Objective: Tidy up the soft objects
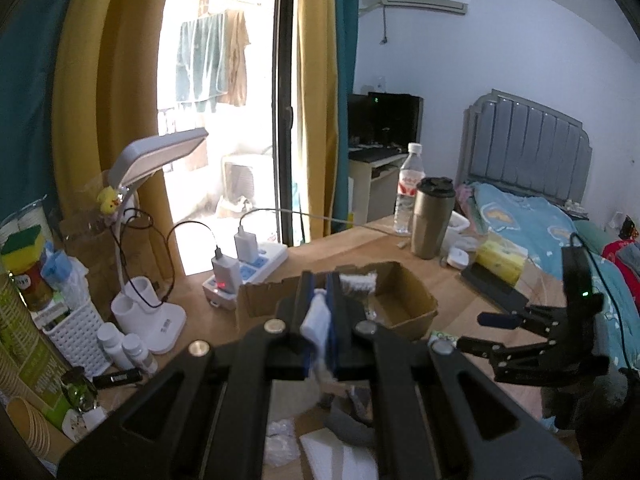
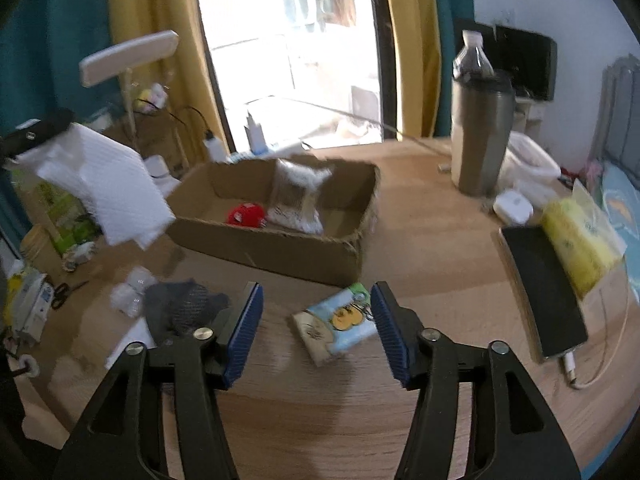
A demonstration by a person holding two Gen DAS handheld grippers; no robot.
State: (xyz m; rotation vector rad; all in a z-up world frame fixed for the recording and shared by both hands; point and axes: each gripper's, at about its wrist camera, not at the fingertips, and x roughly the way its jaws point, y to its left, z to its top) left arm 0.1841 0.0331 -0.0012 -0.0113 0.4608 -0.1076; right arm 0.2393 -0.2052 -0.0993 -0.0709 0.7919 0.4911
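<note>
My left gripper (image 1: 319, 280) is shut on a white cloth (image 1: 317, 320) and holds it above the table, just short of the cardboard box (image 1: 416, 308). In the right wrist view the same cloth (image 2: 116, 184) hangs at the left from the left gripper. The box (image 2: 288, 248) holds a red soft item (image 2: 245, 214) and a clear plastic packet (image 2: 298, 196). My right gripper (image 2: 316, 316) is open, low over the table, around a small tissue pack (image 2: 334, 326). A dark grey cloth (image 2: 180, 308) lies left of it.
A steel tumbler (image 2: 480, 140), water bottle (image 2: 472, 56), yellow tissue pack (image 2: 580, 240) and black phone (image 2: 548, 288) stand at the right. A desk lamp (image 1: 156, 160), power strip (image 1: 248, 272), white basket (image 1: 76, 336) and pill bottles (image 1: 124, 348) crowd the left.
</note>
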